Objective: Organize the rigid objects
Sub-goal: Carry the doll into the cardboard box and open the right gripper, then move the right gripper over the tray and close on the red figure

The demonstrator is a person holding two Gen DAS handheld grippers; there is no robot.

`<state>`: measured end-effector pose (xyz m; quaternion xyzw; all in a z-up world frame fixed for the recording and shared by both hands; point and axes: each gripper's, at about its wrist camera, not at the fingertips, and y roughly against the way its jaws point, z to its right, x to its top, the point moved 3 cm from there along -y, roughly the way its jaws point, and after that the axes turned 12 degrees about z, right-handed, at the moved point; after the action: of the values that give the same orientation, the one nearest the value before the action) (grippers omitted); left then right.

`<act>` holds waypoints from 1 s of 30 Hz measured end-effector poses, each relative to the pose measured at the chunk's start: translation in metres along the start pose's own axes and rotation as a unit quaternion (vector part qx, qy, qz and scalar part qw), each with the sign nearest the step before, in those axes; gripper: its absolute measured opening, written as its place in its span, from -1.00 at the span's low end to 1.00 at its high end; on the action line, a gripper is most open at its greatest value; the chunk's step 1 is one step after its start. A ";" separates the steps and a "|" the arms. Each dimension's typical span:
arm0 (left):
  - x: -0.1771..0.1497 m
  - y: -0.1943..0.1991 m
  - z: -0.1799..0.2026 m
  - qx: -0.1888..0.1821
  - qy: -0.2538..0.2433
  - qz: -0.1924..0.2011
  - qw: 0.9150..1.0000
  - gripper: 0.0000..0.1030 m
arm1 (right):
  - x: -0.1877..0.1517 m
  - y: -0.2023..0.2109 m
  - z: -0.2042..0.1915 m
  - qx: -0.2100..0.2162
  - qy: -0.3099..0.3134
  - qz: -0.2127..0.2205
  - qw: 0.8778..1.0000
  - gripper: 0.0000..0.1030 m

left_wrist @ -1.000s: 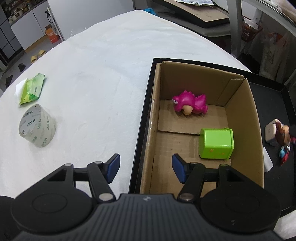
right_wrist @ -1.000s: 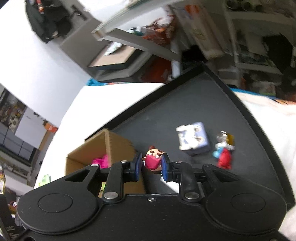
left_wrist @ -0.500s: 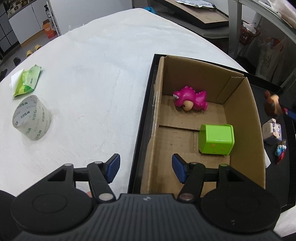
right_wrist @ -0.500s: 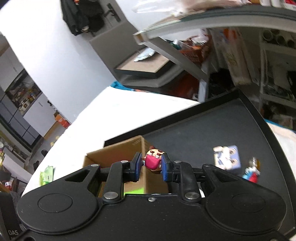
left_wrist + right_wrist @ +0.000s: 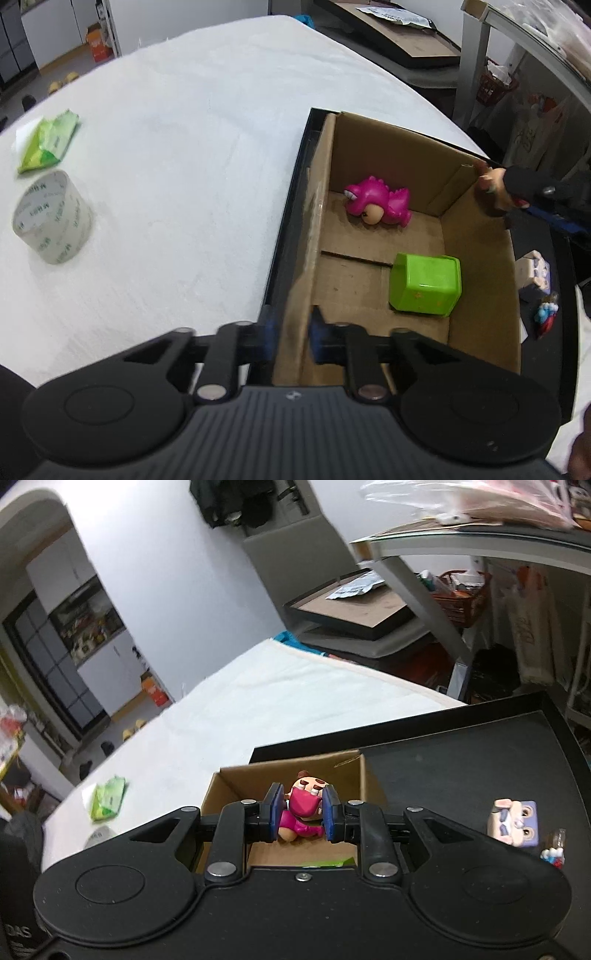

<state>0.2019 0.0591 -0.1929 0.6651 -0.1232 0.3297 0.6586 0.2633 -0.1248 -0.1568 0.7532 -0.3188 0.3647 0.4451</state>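
Over the cardboard box point(image 5: 236, 782), the right gripper point(image 5: 302, 814) is squeezing a little doll point(image 5: 306, 799) between its blue fingers point(image 5: 275, 810). The left gripper point(image 5: 291, 338) is pinching the box's near side wall with its fingers closed on it. Down inside are lying a pink dinosaur point(image 5: 380, 205) and a green cube point(image 5: 426, 284) (apart from each other). The box is sitting on a black tray point(image 5: 461, 760) on the white desk point(image 5: 184, 166).

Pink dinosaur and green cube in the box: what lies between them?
Left wrist view: only bare cardboard floor, crossed by a flap seam, separates the pink dinosaur and green cube inside the box.
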 end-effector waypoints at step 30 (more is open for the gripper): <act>0.006 0.013 0.023 0.040 -0.040 -0.003 0.998 -0.61 | -0.014 0.031 0.048 -0.153 -0.007 -0.005 0.988 0.03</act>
<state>0.2053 0.0372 -0.1768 0.7041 -0.1342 0.3053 0.6269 0.2435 -0.1784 -0.1706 0.6805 -0.3698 0.3043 0.5546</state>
